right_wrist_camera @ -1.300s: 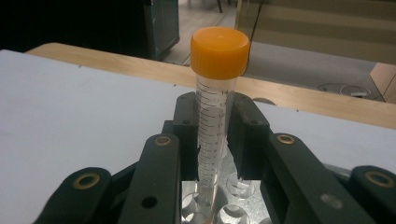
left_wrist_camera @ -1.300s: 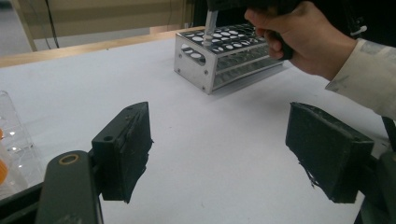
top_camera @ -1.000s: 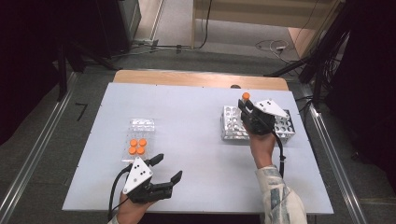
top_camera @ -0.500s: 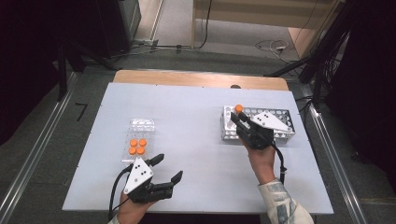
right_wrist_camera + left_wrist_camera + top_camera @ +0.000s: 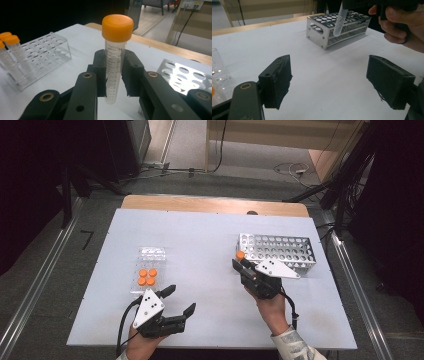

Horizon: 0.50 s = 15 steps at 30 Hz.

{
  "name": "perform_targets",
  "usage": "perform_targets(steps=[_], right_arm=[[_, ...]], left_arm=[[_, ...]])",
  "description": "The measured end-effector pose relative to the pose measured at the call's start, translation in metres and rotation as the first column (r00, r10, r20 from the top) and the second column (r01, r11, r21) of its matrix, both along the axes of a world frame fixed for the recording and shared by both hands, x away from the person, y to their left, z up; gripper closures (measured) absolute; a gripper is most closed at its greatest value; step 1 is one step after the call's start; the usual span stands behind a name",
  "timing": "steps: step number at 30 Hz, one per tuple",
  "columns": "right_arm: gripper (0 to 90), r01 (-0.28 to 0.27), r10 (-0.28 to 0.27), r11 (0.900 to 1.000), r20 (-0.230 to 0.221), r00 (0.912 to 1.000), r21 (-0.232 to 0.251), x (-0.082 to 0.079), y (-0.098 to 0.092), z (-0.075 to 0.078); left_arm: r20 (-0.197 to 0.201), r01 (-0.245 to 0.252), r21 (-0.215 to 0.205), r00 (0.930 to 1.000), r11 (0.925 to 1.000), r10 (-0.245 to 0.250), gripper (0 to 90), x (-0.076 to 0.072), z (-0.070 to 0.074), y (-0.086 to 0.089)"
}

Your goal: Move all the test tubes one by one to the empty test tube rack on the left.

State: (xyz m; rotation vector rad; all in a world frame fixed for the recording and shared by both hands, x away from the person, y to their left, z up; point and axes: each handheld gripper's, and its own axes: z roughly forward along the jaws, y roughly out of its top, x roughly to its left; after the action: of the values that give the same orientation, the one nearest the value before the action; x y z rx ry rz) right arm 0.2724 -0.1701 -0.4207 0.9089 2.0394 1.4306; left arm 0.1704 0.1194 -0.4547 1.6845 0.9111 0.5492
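A clear tube with an orange cap point(image 5: 115, 60) stands upright between the pads of my right gripper point(image 5: 115, 77), which is shut on it. In the high view that gripper point(image 5: 245, 266) and the tube's cap point(image 5: 240, 254) hover just off the front left corner of the metal rack point(image 5: 292, 254). The tube point(image 5: 339, 21) hangs in front of the metal rack point(image 5: 324, 37) in the left gripper view. My left gripper point(image 5: 180, 300) rests near the table's front edge, jaws wide open and nothing between the pads point(image 5: 277, 80).
A clear plastic rack point(image 5: 150, 255) with several orange-capped tubes point(image 5: 147, 276) stands left of centre, just beyond the left gripper; the same clear rack point(image 5: 43, 53) lies left in the right gripper view. White table point(image 5: 200, 240) lies open between the two racks.
My right gripper has carried the tube from above the metal rack leftward and toward the person, a little lower. The left gripper has stayed put.
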Motion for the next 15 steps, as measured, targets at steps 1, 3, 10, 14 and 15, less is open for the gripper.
perform_targets(steps=[1, 3, 10, 14, 15], right_arm=[[72.1, -0.002, 0.002, 1.000, -0.005, 1.0000, -0.002, -0.001, 0.001, -0.001], [72.1, -0.012, 0.012, 1.000, -0.008, 0.9999, -0.004, -0.003, 0.002, -0.004], [72.1, -0.026, 0.025, 1.000, -0.027, 0.9993, -0.018, -0.007, 0.005, -0.014], [72.1, -0.045, 0.044, 0.999, -0.035, 0.9984, -0.028, -0.012, 0.008, -0.018], [72.1, -0.054, 0.053, 0.998, -0.035, 0.9980, -0.030, -0.013, 0.009, -0.019]], left_arm=[[0.000, -0.001, 0.000, 1.0000, 1.0000, 0.001, 20.3, 0.000, 0.000, 0.000], [0.002, -0.001, -0.002, 1.0000, 1.0000, 0.001, 20.2, 0.000, 0.000, 0.000], [0.005, -0.003, -0.003, 1.0000, 1.0000, 0.003, 20.3, -0.001, 0.000, 0.000], [0.010, -0.009, 0.003, 0.9999, 1.0000, 0.009, 20.3, -0.001, 0.000, 0.000], [0.011, -0.010, 0.003, 0.9999, 0.9999, 0.010, 20.3, -0.002, 0.000, 0.000]])
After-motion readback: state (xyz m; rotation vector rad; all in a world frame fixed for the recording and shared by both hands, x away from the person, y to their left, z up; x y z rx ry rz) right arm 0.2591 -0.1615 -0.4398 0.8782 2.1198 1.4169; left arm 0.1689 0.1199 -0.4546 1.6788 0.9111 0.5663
